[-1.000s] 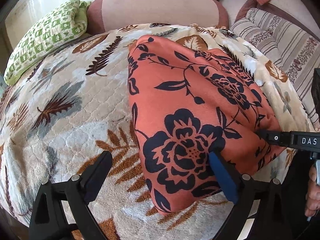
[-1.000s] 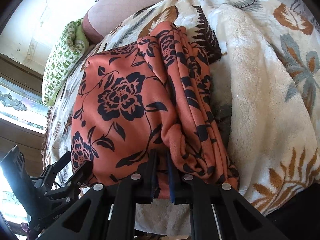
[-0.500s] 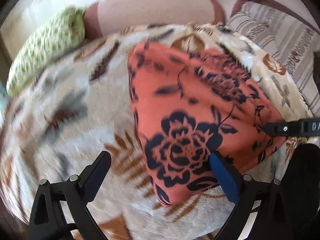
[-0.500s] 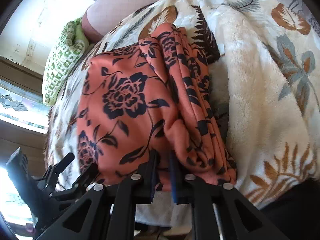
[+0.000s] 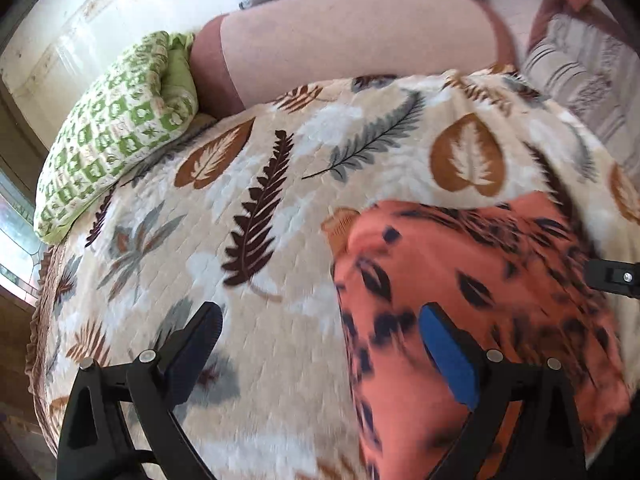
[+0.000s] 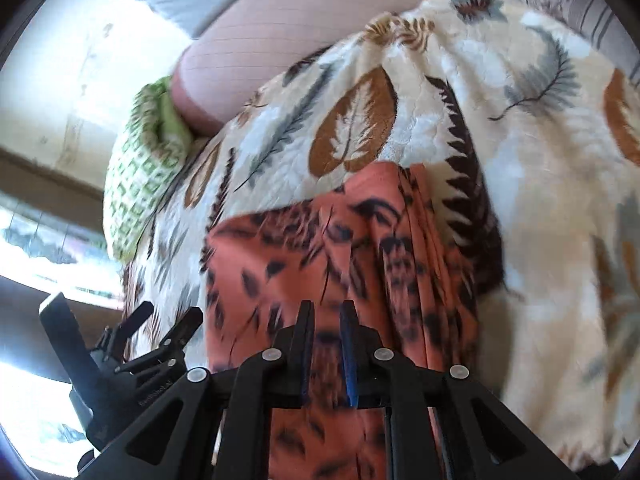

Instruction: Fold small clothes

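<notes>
An orange cloth with dark navy flowers point(image 5: 460, 272) lies folded on a leaf-patterned blanket point(image 5: 280, 184), at the lower right of the left wrist view and blurred by motion. My left gripper point(image 5: 320, 336) is open and empty, its right finger over the cloth's left part. My right gripper point(image 6: 327, 344) is shut on the near edge of the cloth point(image 6: 304, 248), with bunched folds running up its right side. The left gripper point(image 6: 160, 332) also shows at the lower left of the right wrist view. The right gripper's finger tip point(image 5: 612, 278) shows at the right edge of the left wrist view.
A green and white patterned pillow point(image 5: 112, 132) lies at the blanket's far left. A pink bolster cushion point(image 5: 352, 40) sits behind the blanket. A striped cushion point(image 5: 584, 68) is at the far right. A window point(image 6: 36, 248) is on the left.
The cloth has slid toward me, baring much more blanket behind it. My right gripper stays shut on its edge. Both cameras have tilted up and the cloth is now blurred.
</notes>
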`<control>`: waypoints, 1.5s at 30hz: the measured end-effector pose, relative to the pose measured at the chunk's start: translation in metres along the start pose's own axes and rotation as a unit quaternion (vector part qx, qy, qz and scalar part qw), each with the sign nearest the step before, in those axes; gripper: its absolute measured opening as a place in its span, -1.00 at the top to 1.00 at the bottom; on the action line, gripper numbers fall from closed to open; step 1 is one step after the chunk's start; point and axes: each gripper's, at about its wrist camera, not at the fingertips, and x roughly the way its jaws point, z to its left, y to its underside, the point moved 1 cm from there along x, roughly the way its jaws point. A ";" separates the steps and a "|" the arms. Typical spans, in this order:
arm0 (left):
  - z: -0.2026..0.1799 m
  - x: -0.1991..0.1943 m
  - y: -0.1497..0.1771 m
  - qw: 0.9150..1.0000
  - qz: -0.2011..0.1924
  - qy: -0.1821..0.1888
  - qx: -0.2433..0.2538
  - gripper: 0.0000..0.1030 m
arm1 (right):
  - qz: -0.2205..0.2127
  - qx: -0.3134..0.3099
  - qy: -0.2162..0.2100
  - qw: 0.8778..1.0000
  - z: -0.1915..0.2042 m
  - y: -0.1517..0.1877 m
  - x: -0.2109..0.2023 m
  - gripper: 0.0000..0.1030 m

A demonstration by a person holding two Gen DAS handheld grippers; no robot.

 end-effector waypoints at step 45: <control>-0.006 -0.081 0.090 0.997 -0.063 0.035 -0.022 -0.94 | -0.014 -0.083 0.051 0.995 0.014 0.124 -0.007 0.68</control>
